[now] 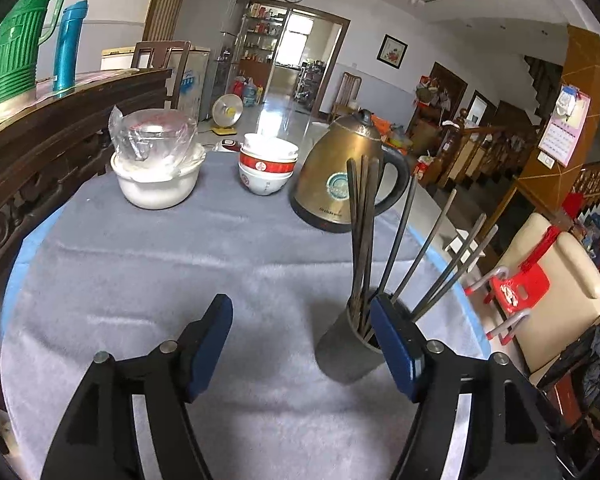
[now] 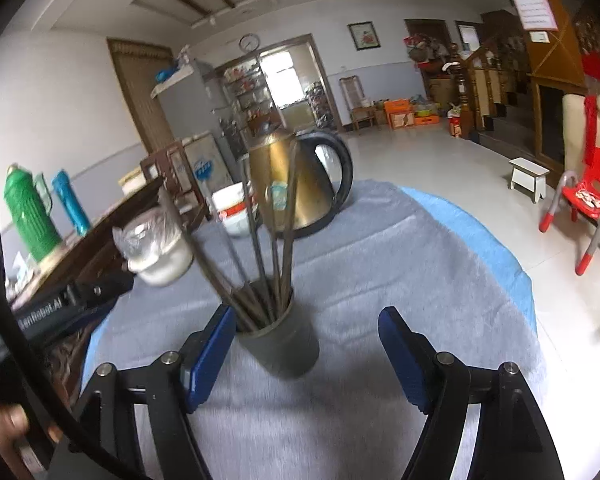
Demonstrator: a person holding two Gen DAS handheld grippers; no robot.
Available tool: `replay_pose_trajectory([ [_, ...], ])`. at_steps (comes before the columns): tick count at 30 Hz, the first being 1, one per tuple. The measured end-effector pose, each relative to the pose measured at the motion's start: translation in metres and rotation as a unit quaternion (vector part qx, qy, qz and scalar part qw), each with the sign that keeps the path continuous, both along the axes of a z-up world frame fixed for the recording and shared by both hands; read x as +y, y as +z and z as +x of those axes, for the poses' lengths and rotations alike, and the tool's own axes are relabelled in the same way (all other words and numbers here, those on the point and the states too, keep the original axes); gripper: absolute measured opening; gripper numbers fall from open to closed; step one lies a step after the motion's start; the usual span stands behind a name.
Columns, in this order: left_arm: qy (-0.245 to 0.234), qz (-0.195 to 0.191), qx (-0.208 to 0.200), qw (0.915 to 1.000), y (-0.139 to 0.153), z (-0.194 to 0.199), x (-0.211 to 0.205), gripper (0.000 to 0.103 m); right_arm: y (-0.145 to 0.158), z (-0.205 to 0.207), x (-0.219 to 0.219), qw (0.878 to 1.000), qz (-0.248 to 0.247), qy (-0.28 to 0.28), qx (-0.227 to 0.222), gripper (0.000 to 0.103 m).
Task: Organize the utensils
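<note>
Dark chopsticks [image 2: 260,240] upright in cup [image 2: 284,344] | looked light, stiff, slippery | grip mid-shaft | left gripper [image 1: 300,344], right gripper [image 2: 306,350] both spread, empty

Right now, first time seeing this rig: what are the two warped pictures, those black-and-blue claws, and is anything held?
No robot arm here: a person holds a two-finger gripper in each hand, with a fisheye camera on each looking along its fingers. One picture is from the left gripper, the other from the right gripper. Both stand open and hold nothing.

On the grey cloth-covered table stands a dark grey cylindrical cup with dark chopsticks upright inside. Behind it are a brass-coloured electric kettle, stacked red-and-white bowls and a white bowl covered in clear plastic.
</note>
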State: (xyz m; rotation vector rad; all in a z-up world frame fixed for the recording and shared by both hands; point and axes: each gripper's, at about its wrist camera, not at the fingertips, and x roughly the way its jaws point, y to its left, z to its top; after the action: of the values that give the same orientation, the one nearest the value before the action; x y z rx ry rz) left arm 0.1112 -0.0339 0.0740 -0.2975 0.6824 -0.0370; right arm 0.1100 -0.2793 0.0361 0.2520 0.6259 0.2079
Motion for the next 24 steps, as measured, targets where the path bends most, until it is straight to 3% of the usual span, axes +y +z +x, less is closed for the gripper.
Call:
replay_pose_trajectory([
  [8,-0.007,0.018,0.003,0.9998,0.002,-0.023,0.002,0.083,0.004,-0.022,0.012,1.000,-0.018,0.008,-0.006,0.078],
  [24,0.005,0.099,-0.005,0.9951,0.012,-0.046,0.005,0.085,0.019,-0.048,0.024,0.996,-0.076,0.017,-0.046,0.078],
])
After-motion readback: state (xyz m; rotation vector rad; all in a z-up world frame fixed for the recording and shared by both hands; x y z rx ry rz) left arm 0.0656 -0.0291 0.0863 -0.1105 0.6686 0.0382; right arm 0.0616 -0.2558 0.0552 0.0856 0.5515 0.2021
